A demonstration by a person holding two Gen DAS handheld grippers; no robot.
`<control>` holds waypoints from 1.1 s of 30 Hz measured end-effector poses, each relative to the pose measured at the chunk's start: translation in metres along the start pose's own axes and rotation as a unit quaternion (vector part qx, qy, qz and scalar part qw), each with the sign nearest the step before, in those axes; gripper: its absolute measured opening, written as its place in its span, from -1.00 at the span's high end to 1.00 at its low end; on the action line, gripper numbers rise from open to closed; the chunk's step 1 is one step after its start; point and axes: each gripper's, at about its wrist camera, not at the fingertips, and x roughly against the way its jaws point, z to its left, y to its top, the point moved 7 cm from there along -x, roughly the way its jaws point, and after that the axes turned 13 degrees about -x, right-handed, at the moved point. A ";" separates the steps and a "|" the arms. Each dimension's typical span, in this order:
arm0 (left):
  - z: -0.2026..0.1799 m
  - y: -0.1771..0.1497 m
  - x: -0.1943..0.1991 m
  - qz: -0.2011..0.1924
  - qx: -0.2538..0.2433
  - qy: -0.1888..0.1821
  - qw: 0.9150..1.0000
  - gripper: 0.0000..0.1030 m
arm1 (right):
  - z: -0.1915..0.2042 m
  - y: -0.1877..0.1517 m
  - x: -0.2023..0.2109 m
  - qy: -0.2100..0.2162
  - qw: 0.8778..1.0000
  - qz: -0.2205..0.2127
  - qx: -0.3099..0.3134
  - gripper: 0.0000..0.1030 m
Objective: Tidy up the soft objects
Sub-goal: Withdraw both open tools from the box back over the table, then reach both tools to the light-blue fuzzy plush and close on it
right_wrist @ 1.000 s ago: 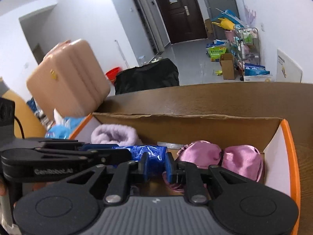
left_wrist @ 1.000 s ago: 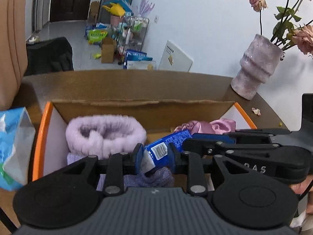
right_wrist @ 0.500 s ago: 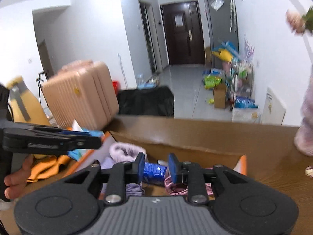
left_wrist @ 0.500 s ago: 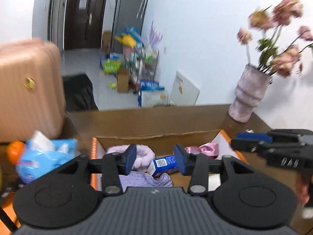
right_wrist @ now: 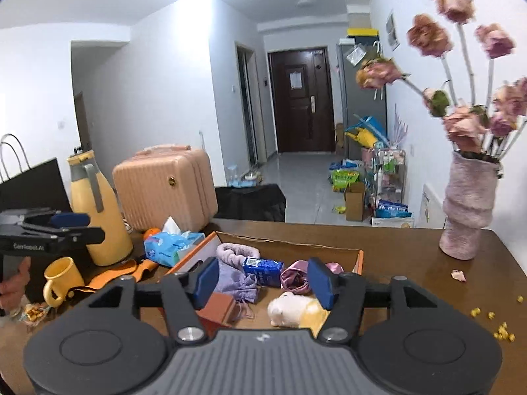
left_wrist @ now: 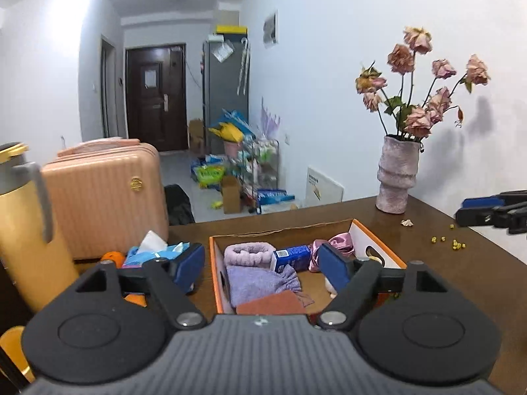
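Note:
An orange-rimmed cardboard box (left_wrist: pixel 375 235) (right_wrist: pixel 359 258) sits on the brown table. In it lie a lilac fluffy headband (left_wrist: pixel 248 252) (right_wrist: pixel 232 250), a purple cloth pouch (left_wrist: pixel 260 281) (right_wrist: pixel 235 278), a blue tissue pack (left_wrist: pixel 291 257) (right_wrist: pixel 263 268), pink satin scrunchies (left_wrist: pixel 341 242) (right_wrist: pixel 294 275), a rust-brown pad (left_wrist: pixel 271 302) (right_wrist: pixel 215 306) and a cream plush toy (right_wrist: pixel 294 309). My left gripper (left_wrist: pixel 262 268) is open and empty, held back above the box's near side. My right gripper (right_wrist: pixel 263 278) is open and empty, also back above the box. Each gripper shows at the other view's edge.
A pink vase of dried roses (left_wrist: pixel 397 177) (right_wrist: pixel 466 204) stands at the table's far right, with petals and crumbs (right_wrist: pixel 500 330) nearby. Left of the box are a blue tissue packet (right_wrist: pixel 173 245), a yellow thermos (right_wrist: pixel 97 210), a yellow mug (right_wrist: pixel 61 279) and a pink suitcase (right_wrist: pixel 164 186).
Both grippers were shut on the blue tissue pack inside the box. They let it go, opened wide and pulled up and back; the pack now lies in the box.

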 end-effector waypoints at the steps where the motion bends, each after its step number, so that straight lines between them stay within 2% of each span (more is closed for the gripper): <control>1: -0.003 -0.006 0.008 -0.006 -0.007 0.007 1.000 -0.64 | 0.001 -0.005 0.009 0.000 1.000 -0.010 0.001 -0.62; 2: -0.006 -0.013 0.015 -0.010 -0.013 0.015 1.000 -0.64 | 0.002 -0.012 0.020 -0.002 1.000 -0.023 0.004 -0.74; 5: -0.019 -0.042 0.038 -0.013 -0.018 0.029 0.999 -0.70 | 0.006 -0.040 0.046 -0.010 0.999 -0.041 0.017 -0.73; 7: -0.027 -0.061 0.055 -0.020 -0.008 0.022 1.000 -0.90 | 0.006 -0.062 0.061 -0.008 0.998 -0.050 0.022 -0.76; 8: -0.033 -0.070 0.062 -0.027 -0.007 0.016 0.999 -0.94 | 0.007 -0.075 0.066 -0.004 0.998 -0.050 0.025 -0.81; 13: -0.053 -0.105 0.088 -0.039 -0.005 0.020 0.999 -0.97 | -0.001 -0.136 0.079 -0.019 0.999 -0.037 0.025 -0.82; 18: -0.073 -0.139 0.103 -0.028 0.012 0.007 1.000 -0.98 | 0.003 -0.183 0.100 -0.007 0.999 -0.041 0.012 -0.81; 22: -0.081 -0.158 0.104 -0.003 0.017 -0.005 1.000 -0.99 | -0.001 -0.211 0.112 -0.008 0.999 -0.036 -0.005 -0.75; 25: -0.084 -0.161 0.097 0.009 0.016 -0.012 1.000 -0.99 | 0.000 -0.221 0.118 0.012 0.999 -0.035 -0.014 -0.50; 28: -0.092 -0.158 0.083 0.020 0.022 -0.031 0.999 -0.98 | 0.001 -0.223 0.116 0.024 0.999 -0.039 -0.028 -0.17; 30: -0.102 -0.156 0.071 0.024 0.019 -0.050 0.998 -0.98 | 0.005 -0.228 0.106 0.040 0.998 -0.022 -0.038 0.16; 32: -0.114 -0.154 0.057 0.027 0.014 -0.064 0.997 -0.91 | 0.007 -0.233 0.089 0.044 0.998 0.003 -0.043 0.29; 33: -0.120 -0.153 0.050 0.029 0.009 -0.071 0.997 -0.80 | 0.007 -0.235 0.079 0.042 0.998 0.015 -0.046 0.33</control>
